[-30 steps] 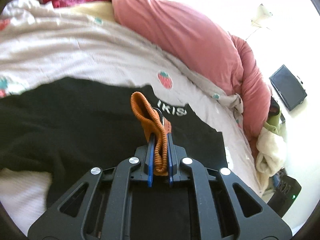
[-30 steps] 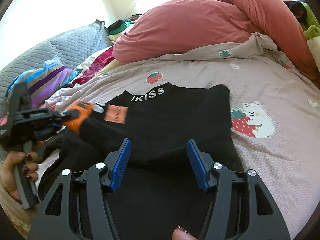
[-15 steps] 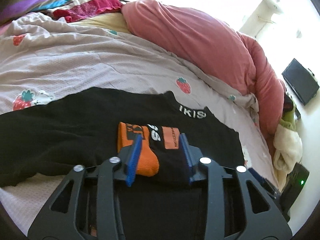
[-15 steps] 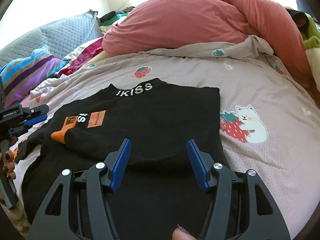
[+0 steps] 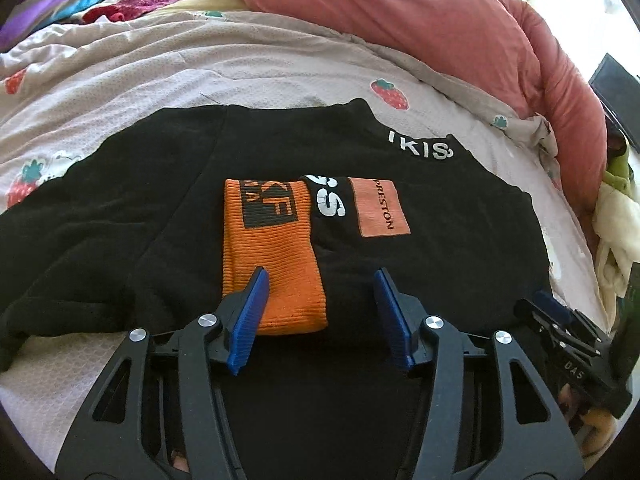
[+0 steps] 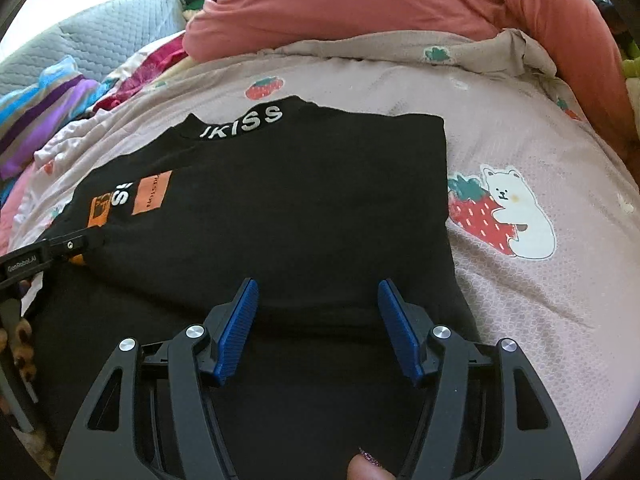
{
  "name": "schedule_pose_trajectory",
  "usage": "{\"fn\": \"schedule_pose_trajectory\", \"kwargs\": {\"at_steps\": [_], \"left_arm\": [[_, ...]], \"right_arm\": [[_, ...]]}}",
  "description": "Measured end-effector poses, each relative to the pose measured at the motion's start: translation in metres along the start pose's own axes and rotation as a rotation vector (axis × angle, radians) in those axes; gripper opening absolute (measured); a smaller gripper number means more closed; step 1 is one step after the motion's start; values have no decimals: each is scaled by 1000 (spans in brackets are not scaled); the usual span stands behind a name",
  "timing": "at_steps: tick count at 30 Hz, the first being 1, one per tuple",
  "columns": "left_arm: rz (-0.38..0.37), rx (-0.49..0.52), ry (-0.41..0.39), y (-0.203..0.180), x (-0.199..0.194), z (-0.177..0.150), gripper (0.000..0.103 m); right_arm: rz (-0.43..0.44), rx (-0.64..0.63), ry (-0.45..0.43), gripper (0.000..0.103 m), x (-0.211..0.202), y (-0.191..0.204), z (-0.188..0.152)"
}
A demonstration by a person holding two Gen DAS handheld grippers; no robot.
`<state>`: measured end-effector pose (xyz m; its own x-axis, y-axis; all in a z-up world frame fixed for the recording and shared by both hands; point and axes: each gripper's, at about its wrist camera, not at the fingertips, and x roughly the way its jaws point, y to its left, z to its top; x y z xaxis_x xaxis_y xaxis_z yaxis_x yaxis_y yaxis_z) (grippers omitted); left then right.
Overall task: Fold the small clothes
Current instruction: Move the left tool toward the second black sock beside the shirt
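A: Soft black knit sweater [image 6: 280,216], light and floppy by the look of it. It will drape and slide rather than hold a crease, so I'd take it by a hem corner or a side edge, not mid-panel.

B: And the ribbed orange cuff [image 5: 272,264] of the sleeve is thicker, an easy thing to pinch.

A: The look of it: white lettering on the collar, an orange patch on the folded-in sleeve, the right side already tucked straight.

B: It lies flat on the pink strawberry-print bedsheet [image 6: 520,300], with the rolled salmon-pink duvet [image 6: 400,4] beyond.

A: Left gripper [image 5: 320,304] now: jaws opening, the blue pads either side of the cuff end, not pressing it.

B: Right gripper [image 6: 316,320] is opening too, hovering over the lower body of the sweater, clamped on nothing.
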<state>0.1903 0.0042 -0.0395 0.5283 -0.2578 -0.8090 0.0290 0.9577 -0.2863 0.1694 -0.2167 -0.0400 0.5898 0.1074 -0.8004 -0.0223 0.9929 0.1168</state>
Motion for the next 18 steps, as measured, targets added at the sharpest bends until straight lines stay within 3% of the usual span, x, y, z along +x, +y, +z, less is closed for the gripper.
{"fn": "schedule_pose_trajectory", "kwargs": {"at_steps": [2,6,15,18], "left_arm": [[-8,-10,-5,1,-5,0,48],[-12,-24,-33,3,-20,-2,64],[8,-30,-87,6,-49,-7,87],[25,-28,-108,6,-59,-9,92]], "right_arm": [[16,9,-15,66,-5,0,-1],[28,3,-38,70,-16,2,-4],[78,24,-80,91,-37,6,-5],[89,25,-95,93,-43,9,-3]]}}
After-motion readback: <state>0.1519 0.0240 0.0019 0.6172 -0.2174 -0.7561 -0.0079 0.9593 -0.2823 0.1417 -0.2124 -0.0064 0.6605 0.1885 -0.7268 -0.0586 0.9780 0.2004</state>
